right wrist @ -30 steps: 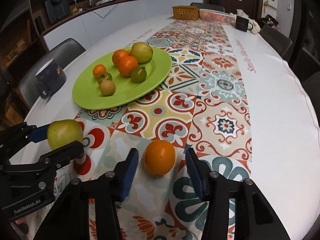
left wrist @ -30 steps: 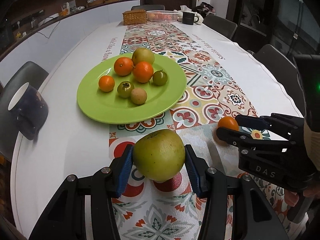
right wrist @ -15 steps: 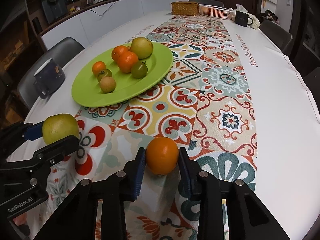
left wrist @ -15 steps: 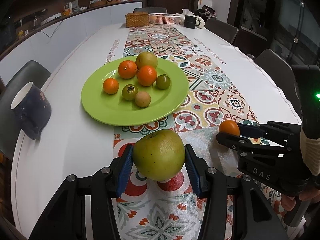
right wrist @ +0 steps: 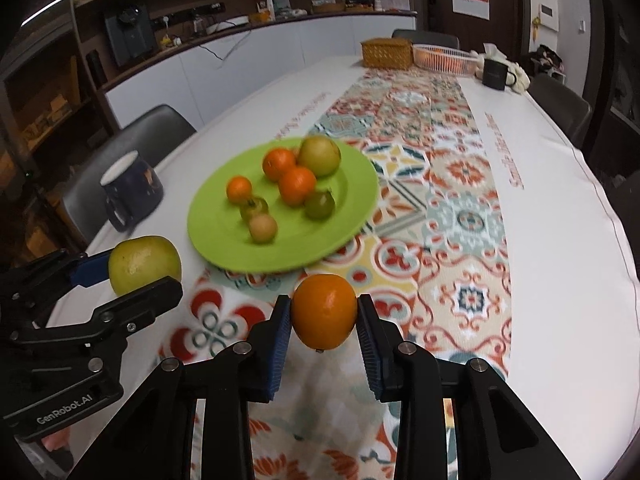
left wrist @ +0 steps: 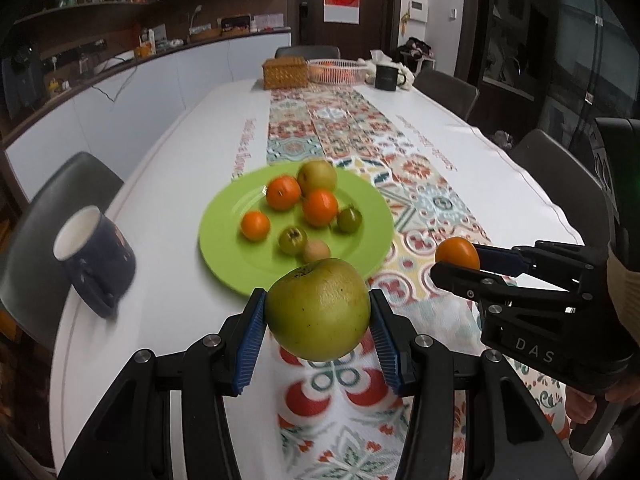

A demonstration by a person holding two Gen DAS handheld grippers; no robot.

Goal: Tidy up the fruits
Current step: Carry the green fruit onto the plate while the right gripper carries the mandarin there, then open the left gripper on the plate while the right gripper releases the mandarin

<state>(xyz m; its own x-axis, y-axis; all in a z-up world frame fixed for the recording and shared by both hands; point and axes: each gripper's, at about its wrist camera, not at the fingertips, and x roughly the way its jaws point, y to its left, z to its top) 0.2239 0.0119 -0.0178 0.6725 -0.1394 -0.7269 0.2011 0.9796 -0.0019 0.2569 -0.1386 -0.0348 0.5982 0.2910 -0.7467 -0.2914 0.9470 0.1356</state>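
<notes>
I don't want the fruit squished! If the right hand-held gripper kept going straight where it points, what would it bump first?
Probably the green plate's near rim, just ahead of the orange it holds; depth is unclear.

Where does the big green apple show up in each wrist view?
Left wrist: green apple low centre, held in the left gripper.
Right wrist: green apple at the left edge, in that same gripper.
Shared landmark: green plate just beyond it.

Ahead of both tongs, a plate (left wrist: pixel 224 256) sits on the counter (left wrist: pixel 168 184) with seven fruits, apparently touching in a cluster. A mug (left wrist: pixel 94 258) stands left of the plate. Far beyond lie a basket (left wrist: pixel 285 74) and tray (left wrist: pixel 338 71).
</notes>
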